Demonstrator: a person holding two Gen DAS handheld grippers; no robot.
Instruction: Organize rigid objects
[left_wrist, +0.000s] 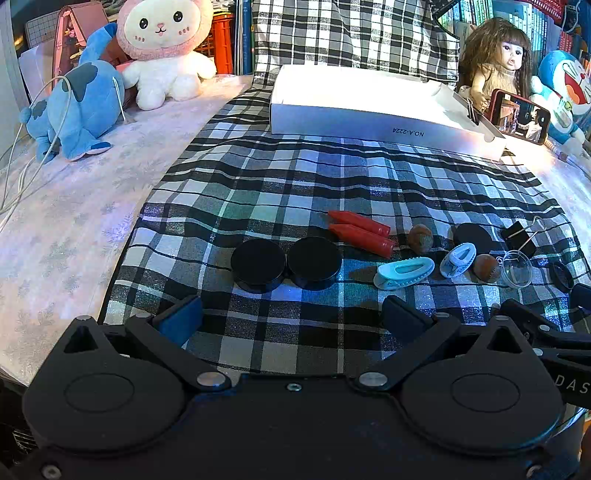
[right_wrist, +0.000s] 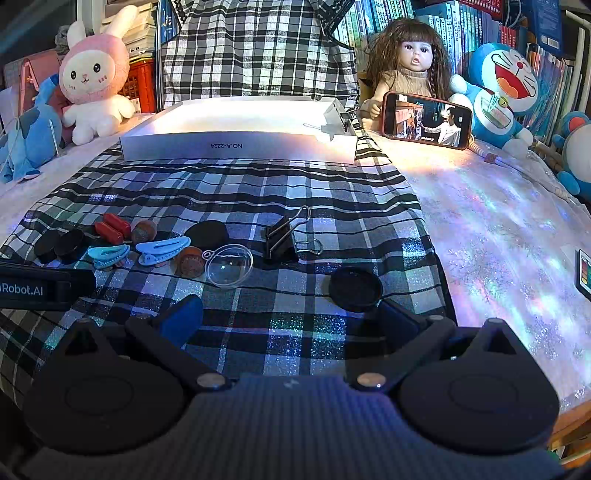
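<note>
Small objects lie in a row on the plaid cloth (left_wrist: 280, 184): two black round lids (left_wrist: 258, 264), two red cylinders (left_wrist: 364, 232), two brown nuts (left_wrist: 420, 238), two light blue hair clips (left_wrist: 404, 272), a clear half dome (right_wrist: 229, 265), a black binder clip (right_wrist: 280, 242) and a black lid (right_wrist: 355, 288). A white shallow box (right_wrist: 236, 146) stands at the back. My left gripper (left_wrist: 291, 319) is open and empty, just short of the two black lids. My right gripper (right_wrist: 291, 319) is open and empty, its right finger beside the black lid.
Plush toys (left_wrist: 164, 55) stand at the back left. A doll (right_wrist: 406, 70), a lit phone (right_wrist: 426, 120) and a blue cat plush (right_wrist: 498, 92) stand at the back right. A shiny white tablecloth (right_wrist: 498, 240) flanks the plaid. Bookshelves rise behind.
</note>
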